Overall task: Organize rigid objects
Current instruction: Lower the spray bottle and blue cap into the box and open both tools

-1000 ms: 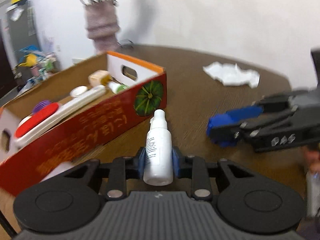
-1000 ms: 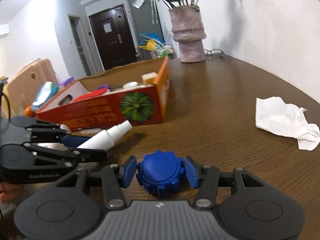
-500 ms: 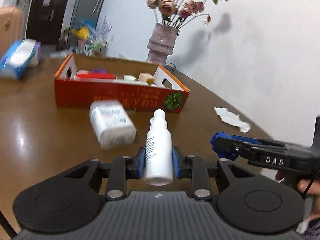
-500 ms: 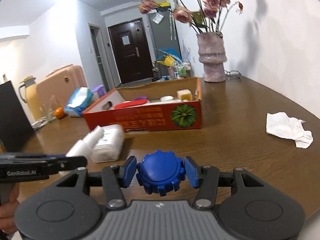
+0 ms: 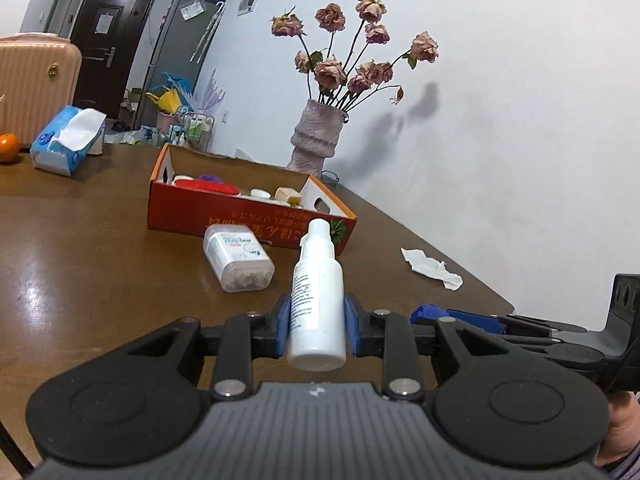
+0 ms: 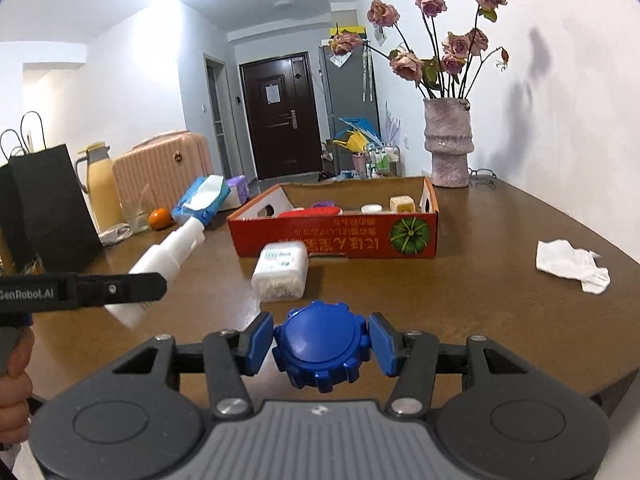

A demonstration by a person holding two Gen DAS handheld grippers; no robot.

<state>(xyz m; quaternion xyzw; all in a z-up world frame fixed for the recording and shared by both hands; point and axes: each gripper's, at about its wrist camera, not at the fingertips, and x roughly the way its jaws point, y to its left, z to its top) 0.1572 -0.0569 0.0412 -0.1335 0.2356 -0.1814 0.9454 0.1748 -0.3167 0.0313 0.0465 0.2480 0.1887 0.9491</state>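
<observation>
My left gripper (image 5: 318, 314) is shut on a white spray bottle (image 5: 318, 276), nozzle pointing away over the table. In the right wrist view the same bottle (image 6: 166, 258) sticks out of the left gripper's fingers (image 6: 120, 289) at the left edge. My right gripper (image 6: 322, 340) is shut on a blue toothed round cap (image 6: 322, 354). A red cardboard box (image 5: 188, 216) (image 6: 320, 242) with several small items inside stands farther back on the brown table. A clear white tub (image 5: 238, 258) (image 6: 282, 266) lies on its side in front of the box.
A pink vase of dried roses (image 5: 318, 140) (image 6: 448, 148) stands behind the box near the wall. A crumpled tissue (image 5: 432, 268) (image 6: 572, 264) lies at the right near the table edge. A blue tissue pack (image 5: 66, 140), an orange (image 6: 160, 218) and a black bag (image 6: 48, 200) sit at the left.
Both grippers have drawn back from the red box and risen, so the box looks smaller and farther off. The left view rolled level. The white tub came into view. Both grips are unchanged.
</observation>
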